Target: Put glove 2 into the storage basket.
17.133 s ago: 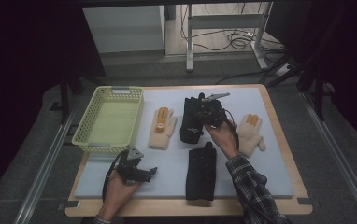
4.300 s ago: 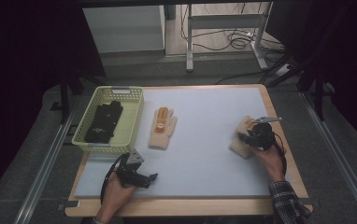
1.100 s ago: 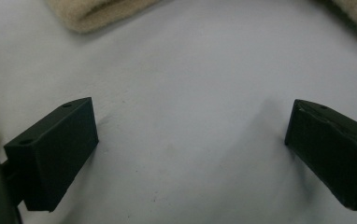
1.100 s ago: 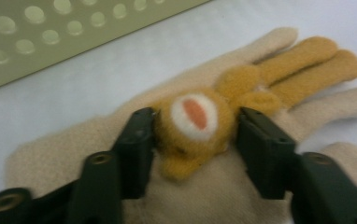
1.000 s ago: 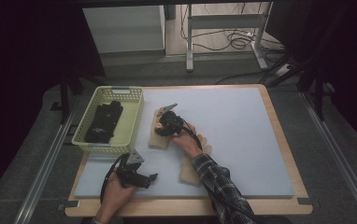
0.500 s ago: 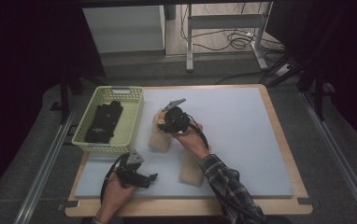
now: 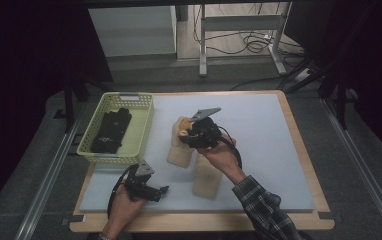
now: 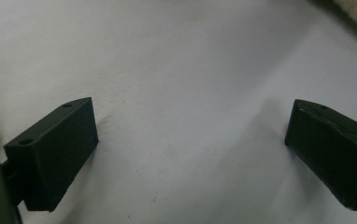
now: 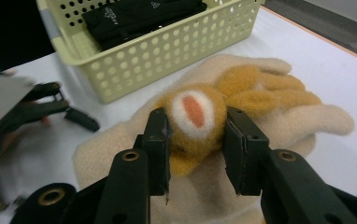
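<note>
Near the middle of the worktop (image 7: 279, 150), we see the right claw (image 7: 189, 131) clamped on a beige mitten (image 7: 181, 150) with an orange animal face. From the high view the claw hides most of the grip. The right gripper view settles it: both black pads press the fuzzy orange head (image 9: 196, 122) of the mitten, which bulges between them, and the beige cuff spreads on the white surface below. That view also shows the yellow basket (image 9: 167, 51) just beyond the mitten, with black gloves (image 9: 139, 16) inside. The high view puts this basket at the worktop's left edge, towards the far corner, and shows a second beige mitten (image 7: 208, 177) lying under the right forearm. By the near left corner, the left claw (image 7: 161, 191) rests low. The left gripper view shows its jaws standing wide apart over bare white surface, gripping nothing.
</note>
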`<state>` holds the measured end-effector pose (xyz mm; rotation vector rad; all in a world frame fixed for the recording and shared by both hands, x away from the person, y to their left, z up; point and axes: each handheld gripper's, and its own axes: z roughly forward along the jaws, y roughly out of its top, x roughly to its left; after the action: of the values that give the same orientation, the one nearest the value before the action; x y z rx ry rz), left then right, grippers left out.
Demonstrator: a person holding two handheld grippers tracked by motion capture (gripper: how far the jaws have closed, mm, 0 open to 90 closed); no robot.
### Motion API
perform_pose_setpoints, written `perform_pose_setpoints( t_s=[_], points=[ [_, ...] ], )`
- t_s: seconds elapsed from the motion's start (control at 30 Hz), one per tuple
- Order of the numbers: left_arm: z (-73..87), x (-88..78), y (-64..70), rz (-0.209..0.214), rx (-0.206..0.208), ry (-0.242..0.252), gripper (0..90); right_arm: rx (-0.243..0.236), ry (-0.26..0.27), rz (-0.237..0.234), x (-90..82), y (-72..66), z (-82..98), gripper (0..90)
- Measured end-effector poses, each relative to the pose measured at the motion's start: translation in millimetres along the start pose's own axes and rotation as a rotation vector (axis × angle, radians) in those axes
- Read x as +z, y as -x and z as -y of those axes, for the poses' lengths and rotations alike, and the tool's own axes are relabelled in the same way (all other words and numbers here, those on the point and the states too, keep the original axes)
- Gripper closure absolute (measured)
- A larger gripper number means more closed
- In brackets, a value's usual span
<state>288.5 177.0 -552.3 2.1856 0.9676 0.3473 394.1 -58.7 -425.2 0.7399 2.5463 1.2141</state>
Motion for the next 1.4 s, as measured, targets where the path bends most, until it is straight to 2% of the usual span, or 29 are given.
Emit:
perform_pose_setpoints(
  t_s=[0.13, 0.17, 0.23, 0.4, 0.43, 0.53, 0.57, 0.77, 0.83, 0.93, 1.0, 1.17, 1.23, 1.3, 1.4],
  points=[
    [0.0, 0.0, 0.0, 0.000, 0.000, 0.000, 2.8, 0.006, -0.006, 0.015, -26.7, -4.0, 10.8, 63.1],
    [0.0, 0.1, 0.1, 0.001, -0.002, 0.002, 2.8, 0.014, -0.016, 0.028, -38.1, -5.3, 18.5, 63.0],
    [-0.1, 0.1, 0.2, 0.001, -0.003, 0.001, 2.7, 0.019, -0.024, 0.033, -43.1, -6.0, 22.8, 63.0],
    [-0.1, 0.1, 0.3, 0.003, -0.005, 0.001, 2.8, 0.032, -0.052, 0.051, -60.8, -11.7, 49.5, 63.0],
    [-0.1, 0.0, 0.1, 0.002, -0.003, 0.001, 2.7, 0.038, -0.066, 0.048, -61.0, -14.3, 58.6, 63.0],
    [0.0, 0.2, 0.1, 0.001, -0.003, 0.002, 2.7, 0.042, -0.082, 0.046, -57.9, -16.6, 68.2, 62.9],
    [0.0, 0.2, 0.1, 0.001, -0.003, 0.002, 2.8, 0.046, -0.101, 0.043, -52.2, -17.3, 76.9, 62.9],
    [0.1, 0.2, 0.1, 0.001, -0.002, 0.002, 2.8, 0.061, -0.139, 0.052, -35.9, -16.4, 96.3, 61.2],
    [0.1, 0.2, 0.3, 0.002, -0.004, 0.002, 2.8, 0.079, -0.155, 0.049, -30.7, -17.0, 103.6, 58.3],
    [0.1, 0.2, 0.3, 0.002, -0.004, 0.002, 2.8, 0.076, -0.163, 0.030, -22.9, -19.3, 113.3, 46.2],
    [0.1, 0.2, 0.4, 0.001, -0.005, 0.003, 2.8, 0.071, -0.150, 0.026, -26.4, -18.7, 112.7, 39.7],
    [0.1, 0.2, 0.3, 0.002, -0.004, 0.002, 2.8, 0.074, -0.096, 0.043, -47.9, -10.1, 107.2, 38.8],
    [0.1, 0.2, 0.4, 0.002, -0.004, 0.002, 2.8, 0.081, -0.080, 0.057, -57.6, -3.7, 109.6, 42.6],
    [0.1, 0.3, 0.4, 0.001, -0.005, 0.004, 2.8, 0.102, -0.071, 0.068, -65.7, 3.4, 117.4, 54.6],
    [0.1, 0.3, 0.4, 0.001, -0.006, 0.004, 2.8, 0.109, -0.076, 0.067, -69.5, 7.7, 132.8, 72.2]
  ],
)
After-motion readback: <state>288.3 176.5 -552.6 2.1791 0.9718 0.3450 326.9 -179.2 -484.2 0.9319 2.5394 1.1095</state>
